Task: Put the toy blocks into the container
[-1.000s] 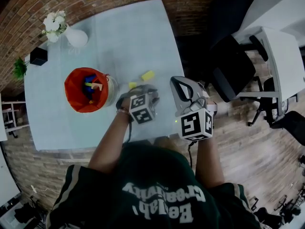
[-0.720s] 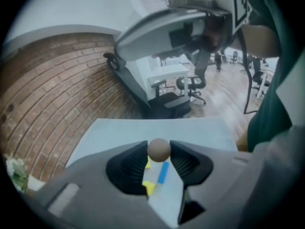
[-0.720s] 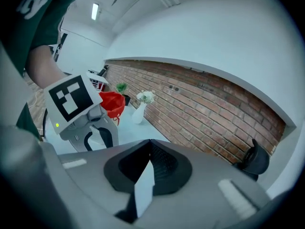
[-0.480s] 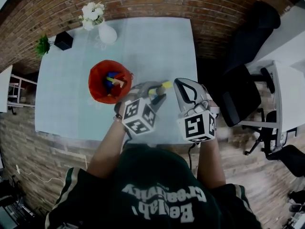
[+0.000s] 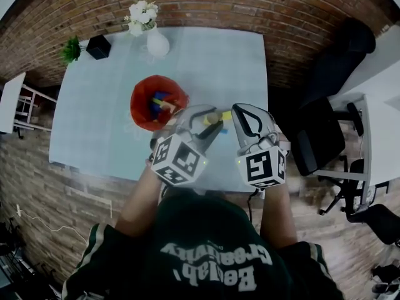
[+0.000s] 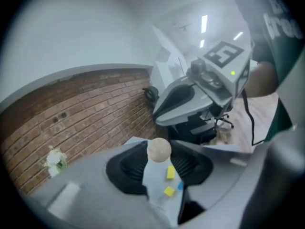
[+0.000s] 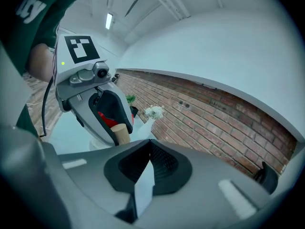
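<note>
My left gripper (image 5: 209, 119) has its fingers closed on a round wooden block (image 6: 159, 150), pinched right at the tips and lifted clear of the counter (image 5: 206, 61). My right gripper (image 7: 150, 142) sits just beside it, its fingers brought together on nothing. The red bucket (image 5: 156, 99) stands on the counter a little to the left of the block, with several blocks already inside. Two yellow blocks (image 6: 170, 172) and a blue block (image 6: 180, 186) lie loose on the counter below my left fingers.

My worry is the grip. The block is round and only the fingertips have it, so I think a quick swing or a tilt toward the bucket could let it roll out and drop short. If I let go before I am properly over the opening, it may hit the rim and bounce off the counter. The bucket looks light; coming in low could nudge or tip it, and the vase (image 5: 157, 42) stands behind it.
</note>
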Motion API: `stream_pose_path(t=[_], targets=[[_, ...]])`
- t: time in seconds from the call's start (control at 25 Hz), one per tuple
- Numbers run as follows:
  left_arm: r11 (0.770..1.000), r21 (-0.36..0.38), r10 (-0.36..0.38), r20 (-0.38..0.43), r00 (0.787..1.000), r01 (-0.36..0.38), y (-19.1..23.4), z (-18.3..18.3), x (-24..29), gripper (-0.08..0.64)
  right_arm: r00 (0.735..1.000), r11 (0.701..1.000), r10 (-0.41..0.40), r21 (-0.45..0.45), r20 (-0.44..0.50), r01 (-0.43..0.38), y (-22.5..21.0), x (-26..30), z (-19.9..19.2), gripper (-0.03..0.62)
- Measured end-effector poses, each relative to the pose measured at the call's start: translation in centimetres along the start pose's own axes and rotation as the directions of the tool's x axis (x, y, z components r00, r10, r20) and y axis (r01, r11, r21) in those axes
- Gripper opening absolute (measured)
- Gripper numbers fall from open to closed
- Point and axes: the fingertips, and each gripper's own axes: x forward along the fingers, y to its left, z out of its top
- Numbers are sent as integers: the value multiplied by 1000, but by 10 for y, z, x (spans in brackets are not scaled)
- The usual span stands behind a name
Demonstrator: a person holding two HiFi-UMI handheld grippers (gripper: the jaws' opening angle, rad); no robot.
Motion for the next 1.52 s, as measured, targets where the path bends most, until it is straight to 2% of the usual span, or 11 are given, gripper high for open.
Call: stream_pose_path(t=[0.4, 0.68, 0.92, 1.2, 1.52], targets=[[1000, -12, 6, 18, 1000, -6, -3, 5, -9, 144, 1000, 1000, 5, 1, -15, -5, 8, -4, -2, 6], [998, -29, 49, 4, 999, -49, 9, -4, -18, 144, 999, 999, 34, -16, 2, -34, 16, 6, 7, 6], [992, -52, 117, -38, 992, -119, 31, -27, -44, 144, 994, 995, 96, -42, 45, -95, 36, 32, 31, 6], [975, -92, 194, -102, 976, -203, 63, -68, -80, 144, 979, 980, 182, -97, 87, -174, 69, 74, 66, 6], [960, -131, 228, -147, 963, -247, 86, -104, -104, 144, 966, 966, 241, -119, 97, -229, 96, 103, 86, 6]])
